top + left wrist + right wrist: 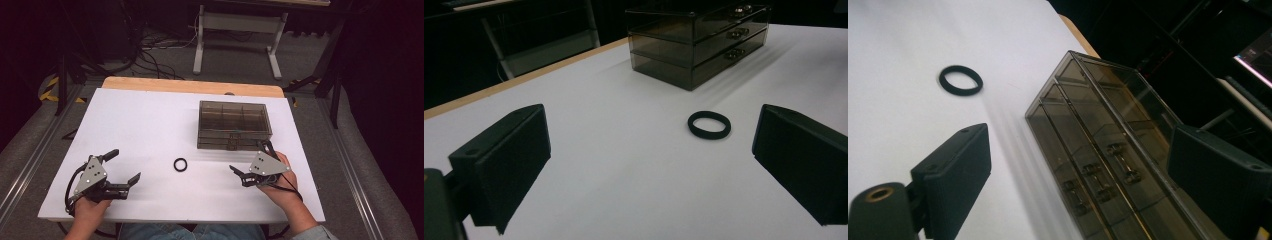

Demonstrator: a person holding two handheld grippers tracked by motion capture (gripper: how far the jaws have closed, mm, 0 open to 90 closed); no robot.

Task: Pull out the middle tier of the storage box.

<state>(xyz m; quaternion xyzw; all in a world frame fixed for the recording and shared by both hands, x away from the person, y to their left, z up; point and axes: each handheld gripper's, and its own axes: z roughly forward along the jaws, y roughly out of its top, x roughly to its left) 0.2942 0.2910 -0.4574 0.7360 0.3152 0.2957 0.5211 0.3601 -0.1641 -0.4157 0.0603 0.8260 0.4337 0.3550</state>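
Note:
A black ring (180, 164) lies flat on the white tabletop (150, 125), between the two grippers. Behind it to the right stands a smoky see-through drawer box (234, 125) with three shallow drawers and small metal handles. My left gripper (125, 165) rests near the front left, open and holding nothing. In the left gripper view the ring (709, 125) lies ahead of the wide-apart jaws of that gripper (649, 150), with the box (696, 45) beyond. My right gripper (248, 157) sits just in front of the box, open. In its view the box front (1108, 150) is close and the ring (961, 80) lies farther off.
A wooden strip (192, 86) runs along the table's far edge. Beyond it on the floor are a white desk frame (237, 35) and loose cables (150, 55). Metal rails (345, 165) flank both sides of the table.

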